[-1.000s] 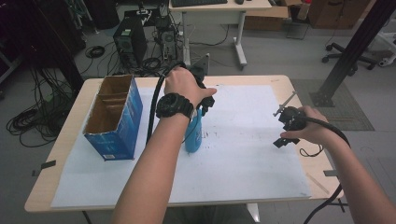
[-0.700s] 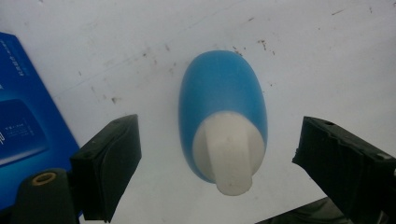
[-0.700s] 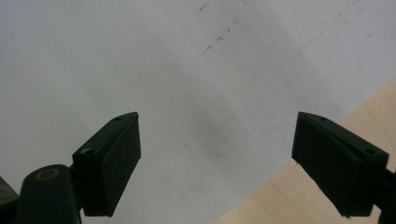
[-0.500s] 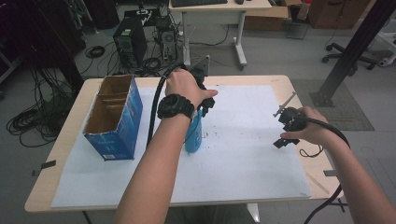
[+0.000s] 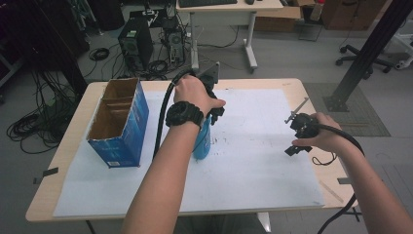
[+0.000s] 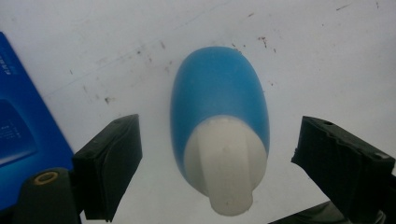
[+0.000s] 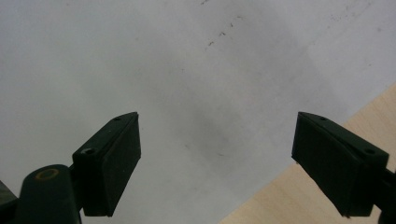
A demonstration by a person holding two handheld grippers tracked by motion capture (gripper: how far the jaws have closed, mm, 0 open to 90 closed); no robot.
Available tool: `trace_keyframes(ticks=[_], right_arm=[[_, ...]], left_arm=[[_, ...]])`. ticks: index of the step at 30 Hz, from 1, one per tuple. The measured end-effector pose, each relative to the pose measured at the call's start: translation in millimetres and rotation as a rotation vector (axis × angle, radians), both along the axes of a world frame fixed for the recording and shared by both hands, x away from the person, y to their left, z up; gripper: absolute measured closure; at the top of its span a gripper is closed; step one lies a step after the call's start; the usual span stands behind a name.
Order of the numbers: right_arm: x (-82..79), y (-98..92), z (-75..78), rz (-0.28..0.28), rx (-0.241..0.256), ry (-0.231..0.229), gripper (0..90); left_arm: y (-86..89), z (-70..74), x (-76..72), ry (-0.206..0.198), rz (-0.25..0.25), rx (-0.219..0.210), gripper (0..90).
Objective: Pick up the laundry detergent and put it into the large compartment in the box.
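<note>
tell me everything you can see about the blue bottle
The blue bottle looks like smooth plastic, rounded body, with a white cap. It stands upright on the white sheet, right of the blue box. The left hand-held gripper hangs above it, jaws open either side, touching nothing.

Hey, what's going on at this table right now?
A person holds a claw in each hand over a paper-covered table. The left claw hangs open above a blue bottle with a white cap, its jaws either side of it and not touching. A blue box with an open top stands beside the bottle. The right claw is open too, over bare paper near the table's edge.
</note>
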State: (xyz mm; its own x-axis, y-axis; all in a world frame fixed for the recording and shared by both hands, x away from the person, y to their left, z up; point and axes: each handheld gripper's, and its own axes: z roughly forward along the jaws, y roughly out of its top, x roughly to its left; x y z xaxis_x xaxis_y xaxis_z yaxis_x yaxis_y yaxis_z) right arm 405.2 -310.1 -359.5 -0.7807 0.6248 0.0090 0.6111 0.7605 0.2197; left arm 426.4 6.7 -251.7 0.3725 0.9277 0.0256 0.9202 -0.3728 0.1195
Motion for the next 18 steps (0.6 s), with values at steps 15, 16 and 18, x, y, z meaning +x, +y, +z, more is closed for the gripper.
trace_keyframes(ticks=[15,16,18], right_arm=[[0.9,-1.3,-7.5,-0.003,0.001,0.011,15.7],[0.9,-1.1,-7.9,-0.003,0.002,0.012,15.7],[0.9,-1.1,-8.7,0.001,0.001,0.013,15.7]], left_arm=[[-9.1,-20.1,2.7,0.018,0.024,0.040,16.6],[-9.1,-20.7,3.0,0.019,0.024,0.046,16.7],[-8.8,-23.2,3.4,0.020,0.029,0.042,17.6]])
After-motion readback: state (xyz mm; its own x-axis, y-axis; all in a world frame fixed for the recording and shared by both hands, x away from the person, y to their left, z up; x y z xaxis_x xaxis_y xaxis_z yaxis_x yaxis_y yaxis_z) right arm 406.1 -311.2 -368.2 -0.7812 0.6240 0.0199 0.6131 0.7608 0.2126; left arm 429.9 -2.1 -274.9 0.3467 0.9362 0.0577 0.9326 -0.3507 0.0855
